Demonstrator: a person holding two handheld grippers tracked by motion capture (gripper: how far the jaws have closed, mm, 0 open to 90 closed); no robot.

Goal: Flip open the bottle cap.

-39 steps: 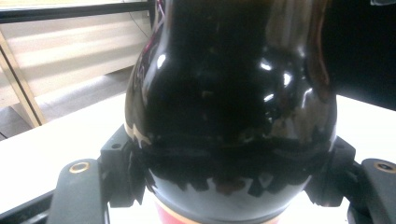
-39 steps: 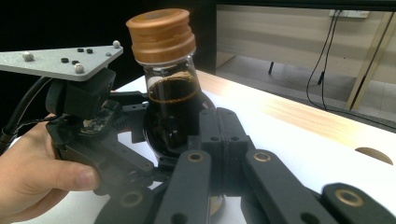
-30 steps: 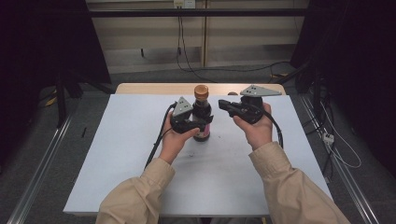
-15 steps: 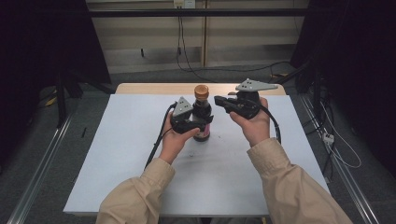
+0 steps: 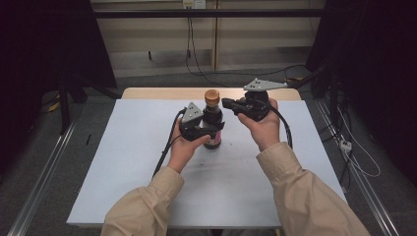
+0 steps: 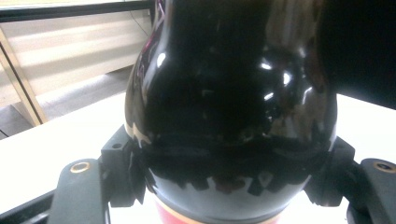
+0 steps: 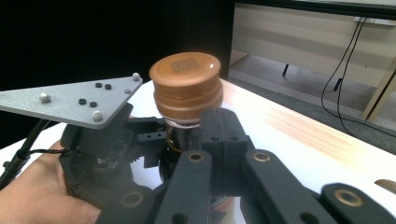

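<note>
A dark glossy bottle (image 5: pixel 212 117) with a brown cap (image 5: pixel 212 95) stands upright on the white table (image 5: pixel 123 172). My left gripper (image 5: pixel 209 132) is shut on the bottle's body, one jaw on each side. In the left gripper view the bottle (image 6: pixel 229 93) bulges between the jaws of the left gripper (image 6: pixel 229 179). My right gripper (image 5: pixel 225 103) is held just right of the cap, shut, its tip pointing at the neck. In the right gripper view the cap (image 7: pixel 187 81) sits just above the closed tips of the right gripper (image 7: pixel 222 135). Whether they touch the neck I cannot tell.
A bare wooden strip (image 5: pixel 162 93) runs along the table's far edge. Cables (image 5: pixel 196 54) hang behind it and more lie on the floor at right (image 5: pixel 354 157). Metal rails (image 5: pixel 39 187) flank the table. The left gripper's grey plate (image 7: pixel 74 100) is close to the right gripper.
The right gripper has risen a little and edged left toward the bottle's neck. The left gripper and the bottle have stayed put.
</note>
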